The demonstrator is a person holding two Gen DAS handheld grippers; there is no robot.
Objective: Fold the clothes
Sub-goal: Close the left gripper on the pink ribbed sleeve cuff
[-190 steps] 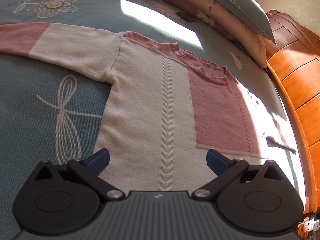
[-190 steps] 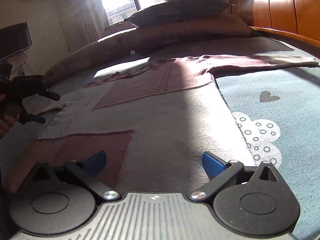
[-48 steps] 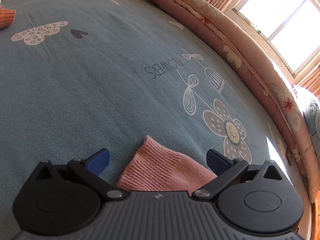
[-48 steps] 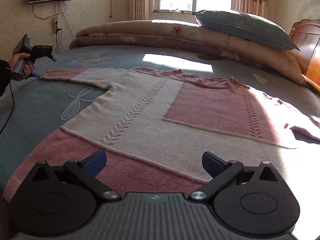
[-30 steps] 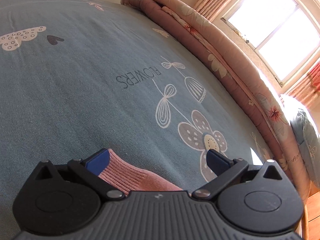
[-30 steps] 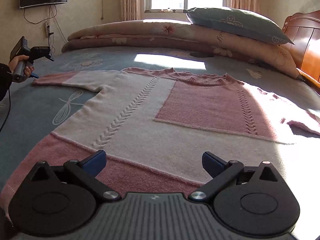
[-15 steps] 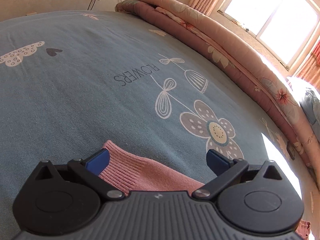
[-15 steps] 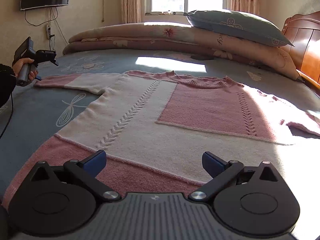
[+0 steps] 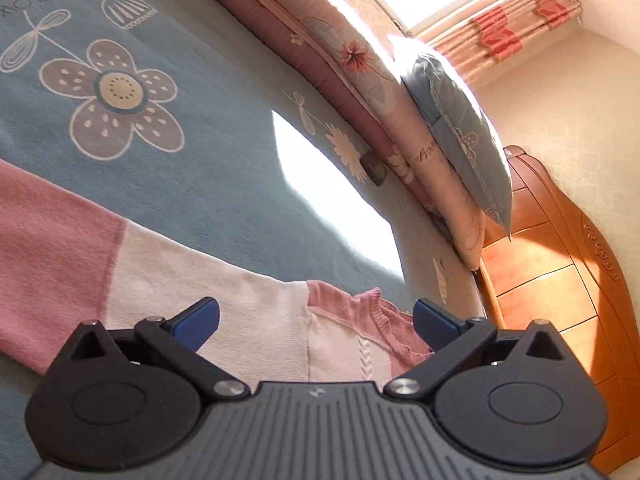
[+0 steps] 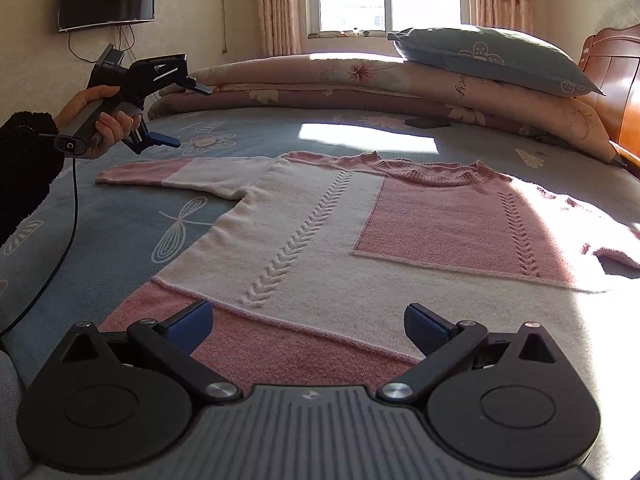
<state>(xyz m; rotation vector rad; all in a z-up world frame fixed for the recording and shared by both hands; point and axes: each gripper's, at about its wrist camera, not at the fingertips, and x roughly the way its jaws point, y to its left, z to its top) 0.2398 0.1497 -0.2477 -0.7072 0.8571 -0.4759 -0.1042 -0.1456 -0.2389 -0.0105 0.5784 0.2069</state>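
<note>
A pink and cream knit sweater [image 10: 320,240] lies spread flat, front up, on the blue bed sheet [image 10: 120,232]. Its left sleeve [image 10: 160,172] stretches straight out; the right sleeve [image 10: 616,256] is crumpled in the sunlight. My right gripper [image 10: 308,322] is open, low over the pink hem band. In the right wrist view my left gripper [image 10: 186,116] is held in a hand above the left sleeve's cuff, open and holding nothing. The left wrist view looks along the sleeve [image 9: 200,272] toward the pink collar [image 9: 360,304], with the left gripper [image 9: 316,318] open above the shoulder.
A rolled floral quilt [image 10: 360,84] and a blue pillow [image 10: 492,56] lie along the bed's far side. A wooden headboard [image 10: 616,76] stands at the right. A small dark object [image 10: 426,122] rests on the sheet by the quilt. A cable [image 10: 68,232] hangs from the left gripper.
My left gripper has lifted off the sleeve cuff and swung round toward the shoulder and collar, staying open. The right gripper has stayed over the hem.
</note>
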